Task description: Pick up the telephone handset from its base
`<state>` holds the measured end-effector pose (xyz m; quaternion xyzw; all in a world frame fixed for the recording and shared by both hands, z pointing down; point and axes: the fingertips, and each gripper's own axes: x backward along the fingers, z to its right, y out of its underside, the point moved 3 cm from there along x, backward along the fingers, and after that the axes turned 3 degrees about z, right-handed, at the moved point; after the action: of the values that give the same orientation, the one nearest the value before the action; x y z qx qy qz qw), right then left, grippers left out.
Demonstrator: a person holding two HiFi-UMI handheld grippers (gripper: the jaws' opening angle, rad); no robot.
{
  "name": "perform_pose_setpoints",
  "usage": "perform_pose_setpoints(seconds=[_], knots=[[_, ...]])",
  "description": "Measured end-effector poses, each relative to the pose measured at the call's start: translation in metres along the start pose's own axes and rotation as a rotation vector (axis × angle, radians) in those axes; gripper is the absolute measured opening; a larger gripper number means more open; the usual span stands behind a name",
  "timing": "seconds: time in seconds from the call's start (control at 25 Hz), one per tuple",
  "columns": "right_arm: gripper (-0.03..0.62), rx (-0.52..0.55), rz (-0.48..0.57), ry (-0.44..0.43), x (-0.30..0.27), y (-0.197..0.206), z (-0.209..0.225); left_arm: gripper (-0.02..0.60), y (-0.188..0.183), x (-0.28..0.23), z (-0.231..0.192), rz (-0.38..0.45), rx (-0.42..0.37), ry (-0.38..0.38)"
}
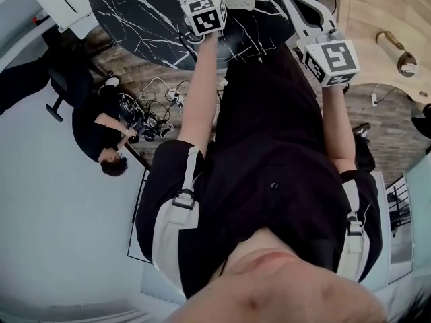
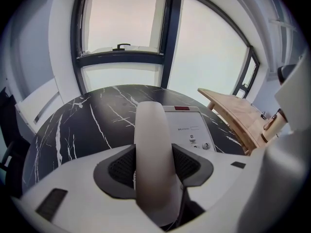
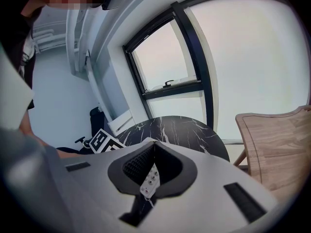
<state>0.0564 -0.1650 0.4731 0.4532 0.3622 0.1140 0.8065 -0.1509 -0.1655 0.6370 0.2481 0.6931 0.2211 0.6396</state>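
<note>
The left tongs point(image 2: 153, 168) straddle the telephone handset point(image 2: 151, 140) across its middle, with the pads closed against both flanks. That hold should keep it balanced when lifted. The handset appears not yet raised and lies along the left side of its base point(image 2: 187, 125) on the black marble counter point(image 2: 82, 125). To the right, the right tongs point(image 3: 154, 149) hang shut and empty above the keypad point(image 3: 149, 182), clear of the lift.
</note>
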Motion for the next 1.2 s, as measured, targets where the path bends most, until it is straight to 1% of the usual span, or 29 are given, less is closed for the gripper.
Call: perform_pose_setpoints(seconds=[0.28,0.76,1.0,1.2], knots=[[0.029,0.0,0.004,0.004,0.002,-0.001,-0.002,0.225,0.0,0.001,0.0,-0.007,0.024,0.002],[0.029,-0.001,0.021,0.016,0.005,-0.003,-0.009,0.224,-0.006,0.009,-0.001,0.002,0.035,0.02],[0.031,0.002,0.044,0.026,0.01,-0.005,-0.016,0.224,-0.012,0.022,0.002,0.023,0.037,0.05],[0.031,0.008,0.072,0.046,0.018,-0.008,-0.027,0.222,-0.022,0.042,0.007,0.067,0.043,0.101]])
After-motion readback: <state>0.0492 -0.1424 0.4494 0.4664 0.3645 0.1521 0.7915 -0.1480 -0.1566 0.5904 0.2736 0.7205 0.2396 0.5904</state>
